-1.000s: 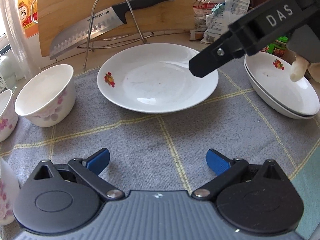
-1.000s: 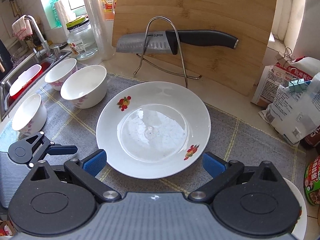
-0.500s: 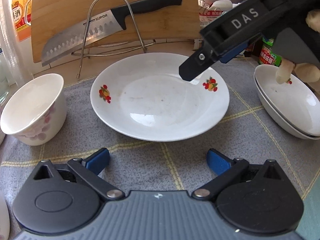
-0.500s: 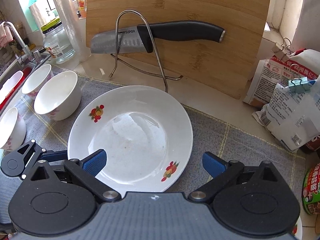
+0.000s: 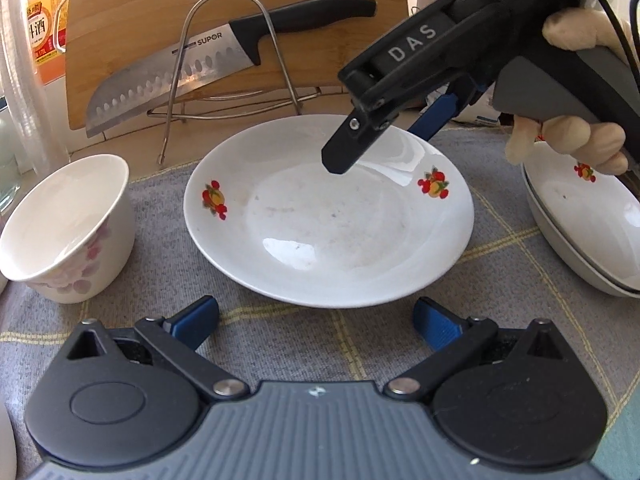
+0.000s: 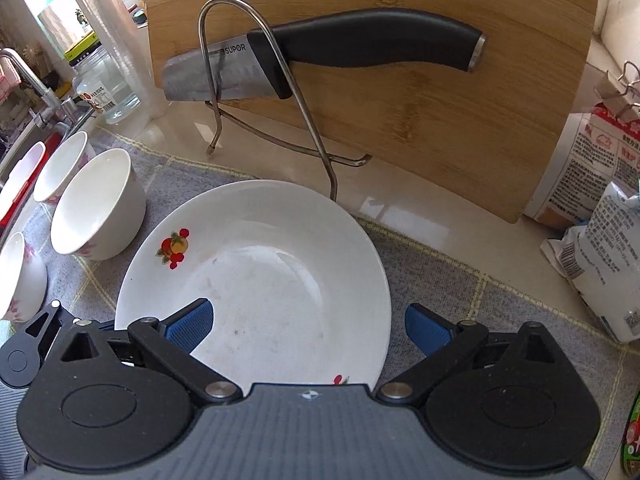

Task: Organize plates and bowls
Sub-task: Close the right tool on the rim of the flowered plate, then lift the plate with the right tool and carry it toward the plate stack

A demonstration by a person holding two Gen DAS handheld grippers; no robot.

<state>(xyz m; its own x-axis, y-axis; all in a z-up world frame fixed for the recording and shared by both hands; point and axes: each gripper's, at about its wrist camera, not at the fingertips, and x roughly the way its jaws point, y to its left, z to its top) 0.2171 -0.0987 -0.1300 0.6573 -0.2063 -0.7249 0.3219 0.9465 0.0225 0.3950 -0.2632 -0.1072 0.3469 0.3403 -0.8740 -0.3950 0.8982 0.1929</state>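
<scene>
A white plate (image 5: 328, 224) with fruit motifs lies on the grey mat (image 5: 360, 344), right in front of my left gripper (image 5: 316, 320), which is open and empty at the plate's near rim. My right gripper (image 5: 388, 136) reaches in from the upper right and hovers over the plate's far right part. In the right wrist view the right gripper (image 6: 310, 326) is open; its left finger is above the plate (image 6: 256, 280) and its right finger is outside the rim. A white flowered bowl (image 5: 68, 228) stands to the left. Two stacked plates (image 5: 580, 224) sit at the right.
Behind the plate a wire stand (image 6: 256, 92) holds a knife (image 6: 360, 46) against an upright wooden cutting board (image 6: 440, 120). Three bowls (image 6: 96, 204) line the mat's left side beside the sink. Paper bags (image 6: 600, 208) stand at the right. A hand (image 5: 572, 140) holds the right gripper.
Both grippers have come nearer to the plate. The right gripper has dropped lower and shifted toward the plate's right rim. The plate itself has stayed in place.
</scene>
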